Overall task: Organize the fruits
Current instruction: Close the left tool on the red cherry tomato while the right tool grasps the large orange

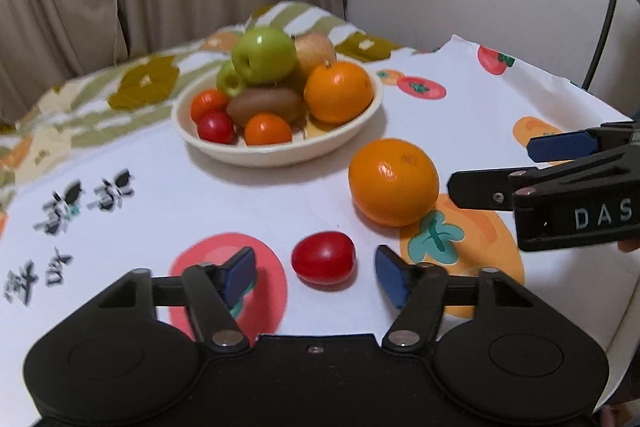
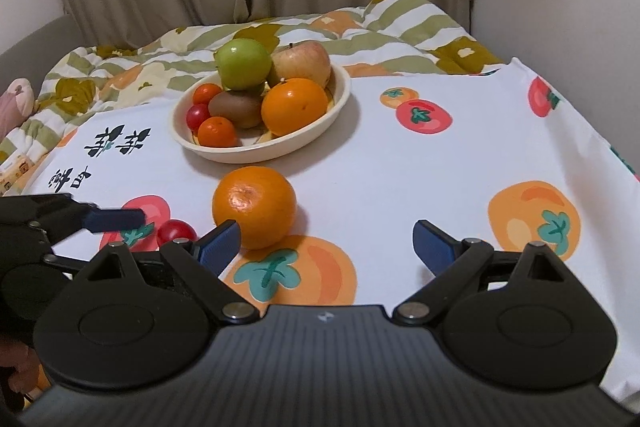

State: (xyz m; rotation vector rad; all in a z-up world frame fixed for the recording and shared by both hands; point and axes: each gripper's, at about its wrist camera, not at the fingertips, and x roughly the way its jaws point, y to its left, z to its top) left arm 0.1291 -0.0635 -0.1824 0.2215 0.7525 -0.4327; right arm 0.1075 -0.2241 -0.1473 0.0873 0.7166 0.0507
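A small red tomato (image 1: pixel 323 258) lies on the tablecloth between the blue pads of my left gripper (image 1: pixel 316 271); the pads stand apart from it on both sides. A loose orange (image 1: pixel 393 182) rests to its right, just ahead of my right gripper (image 1: pixel 492 167). In the right wrist view the orange (image 2: pixel 254 213) sits off-centre, against the left pad of my right gripper (image 2: pixel 326 239), whose jaws are wide apart and hold nothing. A cream bowl (image 1: pixel 280 157) behind holds green apples, a reddish apple, an orange, a kiwi and small red and orange fruits.
The white tablecloth (image 2: pixel 400 179) printed with persimmons falls away at the table's right edge. A striped quilt (image 2: pixel 400 23) lies bunched behind the bowl (image 2: pixel 224 153), with beige curtains and a wall beyond. One blue finger (image 2: pixel 116 219) of my left gripper reaches in beside the tomato (image 2: pixel 176 231).
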